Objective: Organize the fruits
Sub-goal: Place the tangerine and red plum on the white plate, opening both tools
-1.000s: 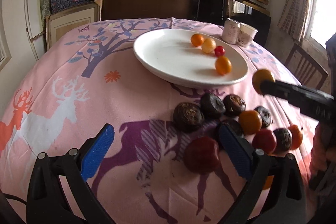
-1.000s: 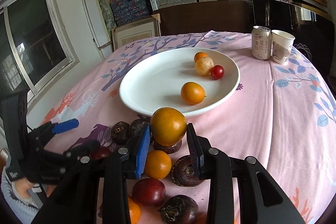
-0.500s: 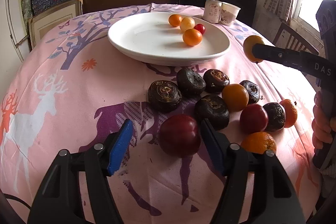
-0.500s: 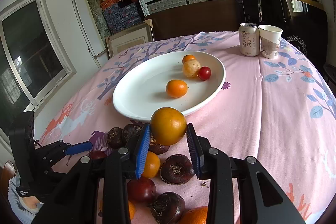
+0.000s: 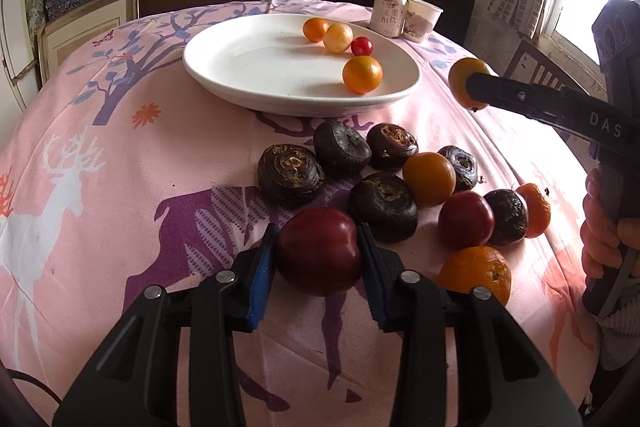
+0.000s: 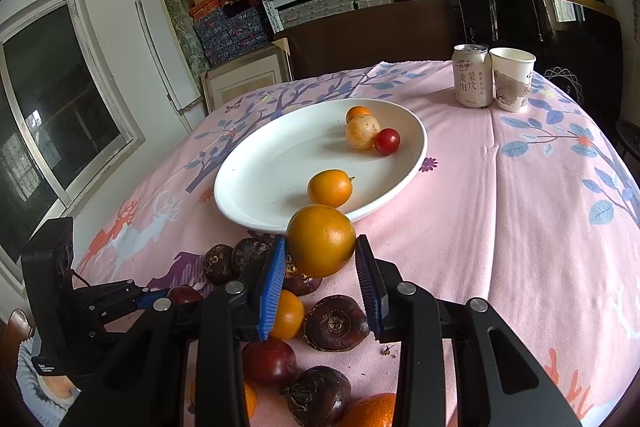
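Left tool [image 5: 318, 259]: jaws just closed, pinching a plum [image 5: 318, 251] on the surface, nearest fruit of the pile before the plate [image 5: 240, 83], likely bound there. Right tool [image 6: 320, 267]: pinching an orange fruit [image 6: 321, 239], raised just short of the plate's near rim for depositing.

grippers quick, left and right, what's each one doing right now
Left gripper: jaws have just been closing, now shut on the dark red plum.
Right gripper: shut on an orange fruit, held clear of the table.
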`<state>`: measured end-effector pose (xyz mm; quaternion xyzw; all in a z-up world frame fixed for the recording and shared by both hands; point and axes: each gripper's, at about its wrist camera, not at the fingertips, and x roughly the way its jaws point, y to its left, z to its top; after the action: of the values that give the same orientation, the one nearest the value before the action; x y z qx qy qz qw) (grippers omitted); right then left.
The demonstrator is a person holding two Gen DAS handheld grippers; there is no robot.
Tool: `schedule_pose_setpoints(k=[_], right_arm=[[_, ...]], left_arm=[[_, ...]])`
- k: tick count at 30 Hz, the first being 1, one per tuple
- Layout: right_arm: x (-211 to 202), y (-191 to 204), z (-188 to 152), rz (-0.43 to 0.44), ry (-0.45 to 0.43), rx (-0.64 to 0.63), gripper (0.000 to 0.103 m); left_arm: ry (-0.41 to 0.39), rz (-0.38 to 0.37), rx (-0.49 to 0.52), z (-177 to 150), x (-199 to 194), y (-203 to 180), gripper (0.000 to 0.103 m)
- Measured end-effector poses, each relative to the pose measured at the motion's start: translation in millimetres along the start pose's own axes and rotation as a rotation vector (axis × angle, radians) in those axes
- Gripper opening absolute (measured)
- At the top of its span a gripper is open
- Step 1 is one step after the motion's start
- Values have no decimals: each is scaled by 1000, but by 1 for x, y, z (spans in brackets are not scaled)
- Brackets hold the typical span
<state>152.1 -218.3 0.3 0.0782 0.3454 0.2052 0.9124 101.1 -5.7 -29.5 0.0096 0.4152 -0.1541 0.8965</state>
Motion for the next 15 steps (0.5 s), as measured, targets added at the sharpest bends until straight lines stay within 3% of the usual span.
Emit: schedule_pose_setpoints(k=[9, 15], right_arm=[[2, -4, 11, 18, 11, 22, 36], [24, 7, 34, 13, 45, -12, 35]], left_arm=[[-81, 37, -21, 45, -14, 9, 38], [-81, 67, -48, 94, 11, 16, 39]])
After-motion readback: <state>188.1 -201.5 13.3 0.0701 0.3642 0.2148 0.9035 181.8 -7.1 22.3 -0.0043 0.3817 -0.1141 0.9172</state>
